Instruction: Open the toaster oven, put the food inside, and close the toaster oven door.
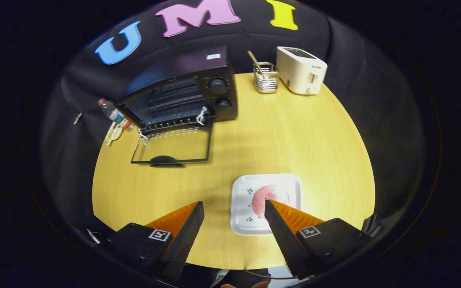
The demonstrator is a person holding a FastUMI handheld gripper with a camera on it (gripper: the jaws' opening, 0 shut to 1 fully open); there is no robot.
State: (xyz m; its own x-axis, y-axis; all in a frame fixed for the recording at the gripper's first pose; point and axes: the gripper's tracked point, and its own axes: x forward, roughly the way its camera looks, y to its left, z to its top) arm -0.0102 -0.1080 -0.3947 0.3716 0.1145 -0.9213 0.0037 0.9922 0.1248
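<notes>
A black toaster oven (182,90) stands at the far left of the round wooden table, its glass door (172,146) folded down flat onto the tabletop. A white square plate (242,208) lies near the front, carrying a pink round piece of food (270,196). My gripper (234,206) hovers above the table, open, with nothing between its fingers. The right fingertip (270,208) overlaps the food and plate; the left finger (192,218) sits left of the plate. Whether the right finger touches the food I cannot tell.
A white pop-up toaster (300,70) and a wire utensil holder (266,78) with a wooden stick stand at the back. A plastic bottle (112,114) lies left of the oven near the table edge. Bare tabletop (286,136) stretches between oven and plate.
</notes>
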